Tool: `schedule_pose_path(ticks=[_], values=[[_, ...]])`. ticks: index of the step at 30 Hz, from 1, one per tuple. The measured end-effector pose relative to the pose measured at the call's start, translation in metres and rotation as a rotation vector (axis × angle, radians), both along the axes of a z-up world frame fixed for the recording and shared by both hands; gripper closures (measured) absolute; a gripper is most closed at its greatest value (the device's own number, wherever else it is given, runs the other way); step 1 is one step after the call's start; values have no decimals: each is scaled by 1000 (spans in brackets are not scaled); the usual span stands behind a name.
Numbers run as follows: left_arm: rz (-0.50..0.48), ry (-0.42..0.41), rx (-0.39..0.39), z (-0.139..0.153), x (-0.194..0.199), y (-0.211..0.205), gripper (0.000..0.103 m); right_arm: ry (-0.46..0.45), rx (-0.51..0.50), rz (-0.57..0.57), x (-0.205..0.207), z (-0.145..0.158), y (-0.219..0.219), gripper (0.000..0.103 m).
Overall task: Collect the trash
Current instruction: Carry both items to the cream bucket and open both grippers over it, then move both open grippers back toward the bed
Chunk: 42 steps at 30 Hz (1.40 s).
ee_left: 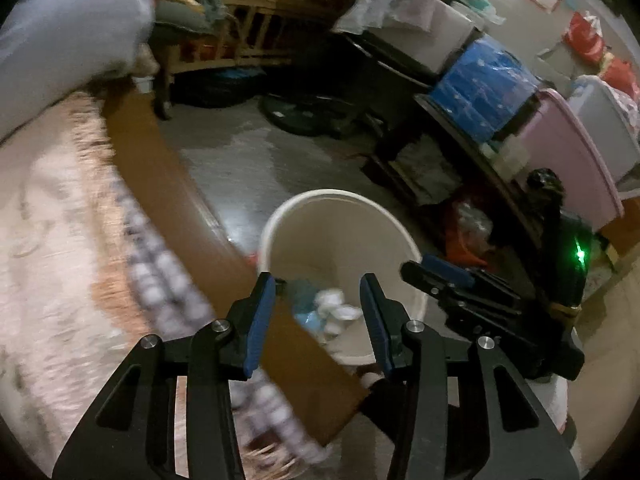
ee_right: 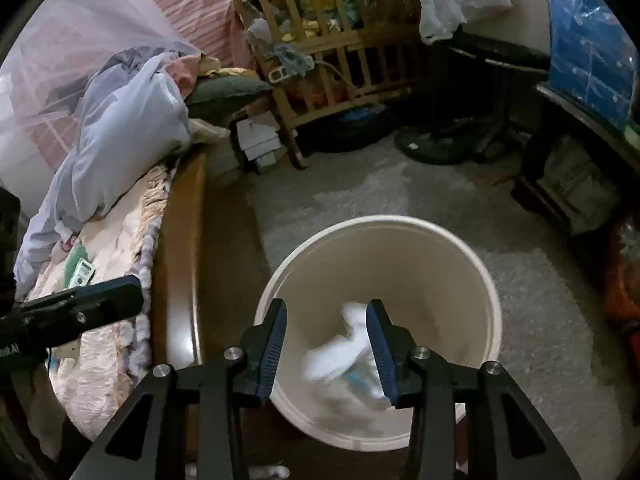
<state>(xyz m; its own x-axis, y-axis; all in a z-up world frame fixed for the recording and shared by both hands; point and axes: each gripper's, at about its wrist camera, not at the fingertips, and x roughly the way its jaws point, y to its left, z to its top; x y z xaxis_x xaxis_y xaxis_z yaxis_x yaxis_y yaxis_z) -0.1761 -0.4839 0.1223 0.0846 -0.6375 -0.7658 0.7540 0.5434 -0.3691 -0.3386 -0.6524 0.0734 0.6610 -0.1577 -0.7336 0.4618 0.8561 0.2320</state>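
Cream bucket point(ee_right: 460, 264), white trash point(ee_right: 344, 352), blue-padded jaws

Your right gripper point(ee_right: 327, 346) over the white bucket point(ee_right: 472, 268), jaws parted, blurred white trash point(ee_right: 340, 354) loose between them, your left gripper point(ee_right: 108, 294) beside the bed point(ee_right: 116, 248)

Smooth plastic bucket point(ee_right: 472, 264), glossy wooden bedframe point(ee_right: 180, 240)

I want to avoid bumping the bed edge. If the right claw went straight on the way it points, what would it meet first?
Most likely the blurred white trash seen between its open pads, inside the white bucket, not the bed edge at its left. Depth is hard to judge.
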Motion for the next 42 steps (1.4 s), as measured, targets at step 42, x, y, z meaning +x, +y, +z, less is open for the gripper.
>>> schedule_pose_path(ticks=[42], values=[[620,-177,243,-8,94,386,61,38,35,557,140,12,276,41]])
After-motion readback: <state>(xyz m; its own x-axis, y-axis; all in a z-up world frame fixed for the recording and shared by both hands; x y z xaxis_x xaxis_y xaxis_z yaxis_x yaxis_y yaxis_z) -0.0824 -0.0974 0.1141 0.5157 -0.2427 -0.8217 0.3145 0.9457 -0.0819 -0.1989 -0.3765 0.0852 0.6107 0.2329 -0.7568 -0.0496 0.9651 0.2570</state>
